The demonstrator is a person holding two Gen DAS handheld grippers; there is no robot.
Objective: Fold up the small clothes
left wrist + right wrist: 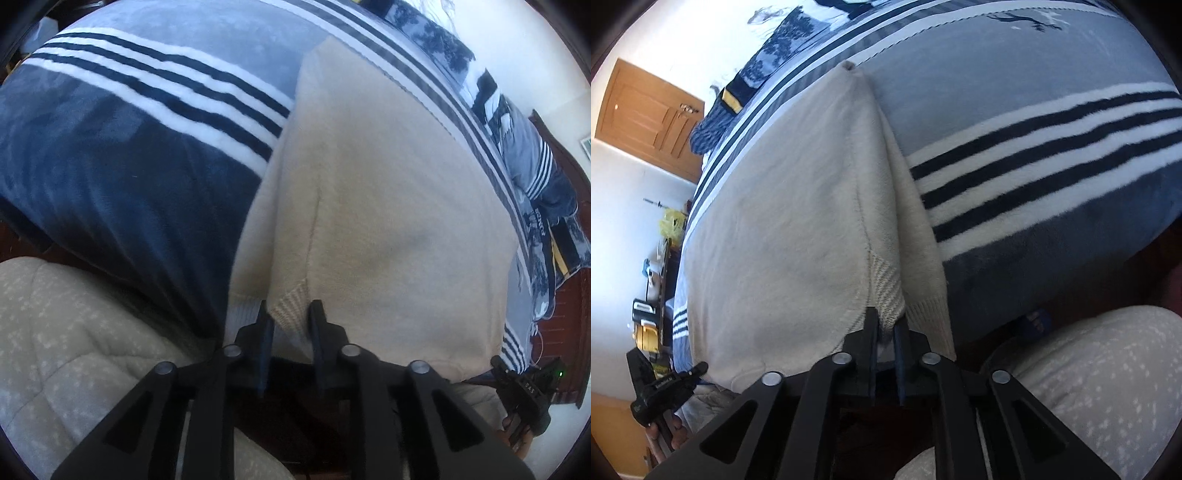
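A cream knit sweater (388,192) lies flat on a blue, white-striped blanket (122,158) on a bed. My left gripper (290,314) is shut on the ribbed hem (291,306) at the sweater's near left corner. In the right wrist view the same sweater (783,221) spreads to the left, with a folded sleeve (916,221) along its right side. My right gripper (886,325) is shut on the ribbed hem (886,295) at the near right corner. Each gripper shows at the edge of the other's view: the right one (524,391), the left one (665,387).
The striped blanket (1034,155) covers the bed. The person's patterned beige trousers (74,350) fill the near foreground, also in the right wrist view (1089,387). A wooden door (653,118) and a cluttered shelf (653,295) stand at the left. Pillows (535,166) lie at the far right.
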